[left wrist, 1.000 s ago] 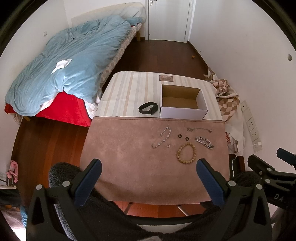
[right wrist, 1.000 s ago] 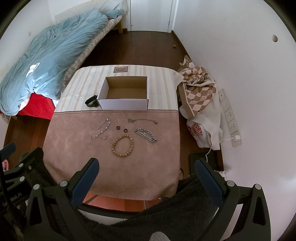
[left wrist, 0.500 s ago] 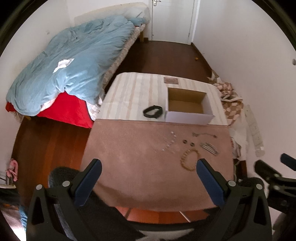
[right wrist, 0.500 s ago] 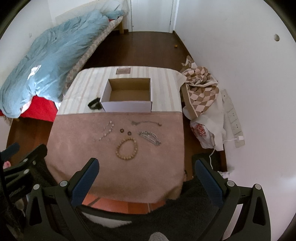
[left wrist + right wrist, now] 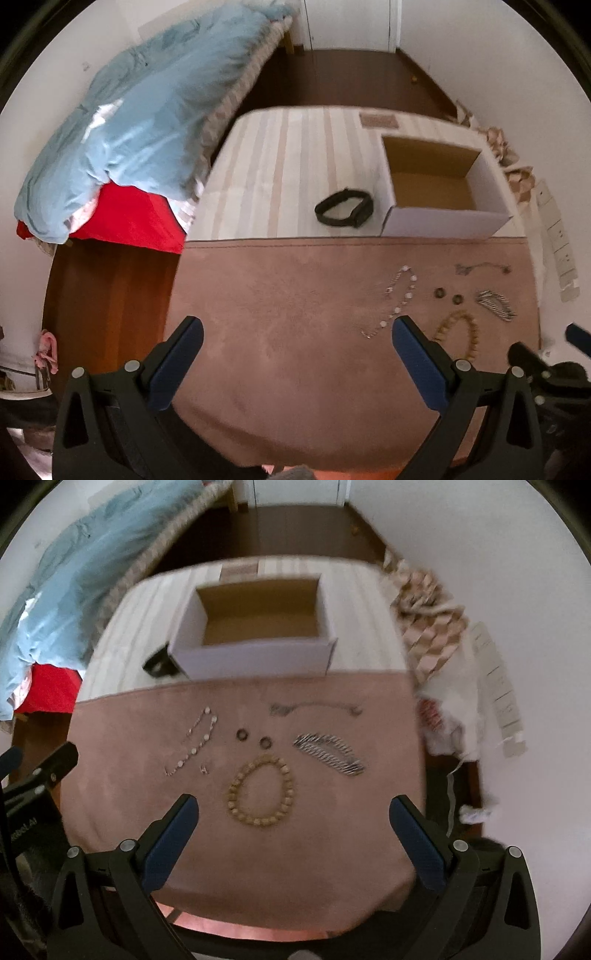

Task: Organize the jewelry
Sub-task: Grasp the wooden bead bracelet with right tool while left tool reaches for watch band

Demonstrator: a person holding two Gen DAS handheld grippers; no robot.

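Jewelry lies on a pink cloth [image 5: 258, 849]: a wooden bead bracelet [image 5: 261, 791], a silver chain bracelet [image 5: 328, 754], a pearl bracelet [image 5: 194, 741], two small dark rings [image 5: 242, 734], and a thin chain [image 5: 314, 707]. An open white cardboard box [image 5: 255, 627] stands behind them. A black band [image 5: 343, 211] lies left of the box [image 5: 439, 184]. My right gripper [image 5: 291, 812] is open, above the near side of the bead bracelet. My left gripper [image 5: 297, 334] is open over bare cloth, left of the pearl bracelet [image 5: 395, 299].
The table has a striped cover [image 5: 288, 155] at the back. A bed with a blue duvet [image 5: 140, 110] stands left. Checked fabric [image 5: 424, 605] and a power strip [image 5: 498, 694] lie on the floor at the right.
Both grippers have moved forward and lower toward the table; the jewelry and box look larger. Nothing on the table has moved.
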